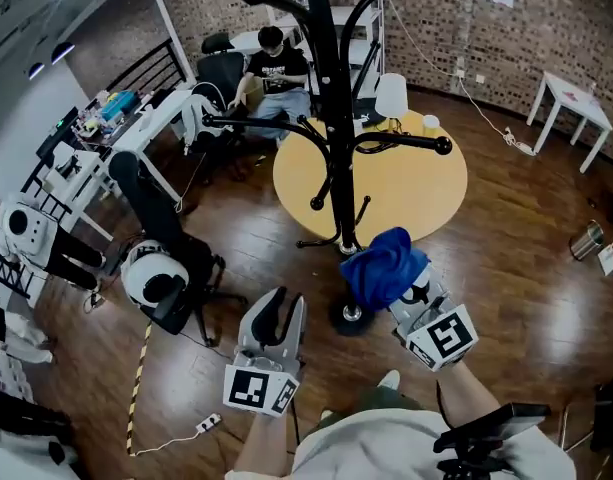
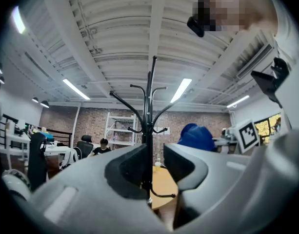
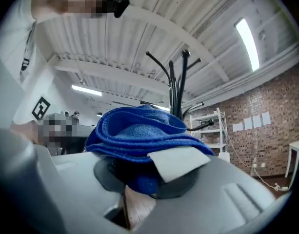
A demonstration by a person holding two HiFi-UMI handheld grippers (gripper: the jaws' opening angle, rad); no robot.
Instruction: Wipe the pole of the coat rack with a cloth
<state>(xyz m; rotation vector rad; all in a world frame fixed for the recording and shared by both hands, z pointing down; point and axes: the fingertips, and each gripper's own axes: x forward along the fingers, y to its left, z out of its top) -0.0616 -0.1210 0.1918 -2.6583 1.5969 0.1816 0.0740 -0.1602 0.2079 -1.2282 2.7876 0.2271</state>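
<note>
Gripper view only: cloth between right tongs

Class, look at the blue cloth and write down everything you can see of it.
The cloth is bright blue, soft and towel-like, bunched into thick folds. The right claw is shut on it, so the folds bulge above the jaws. A white patch, perhaps a label, lies on its near side. It is held low beside the coat rack pole; whether it touches the pole cannot be told.
</note>
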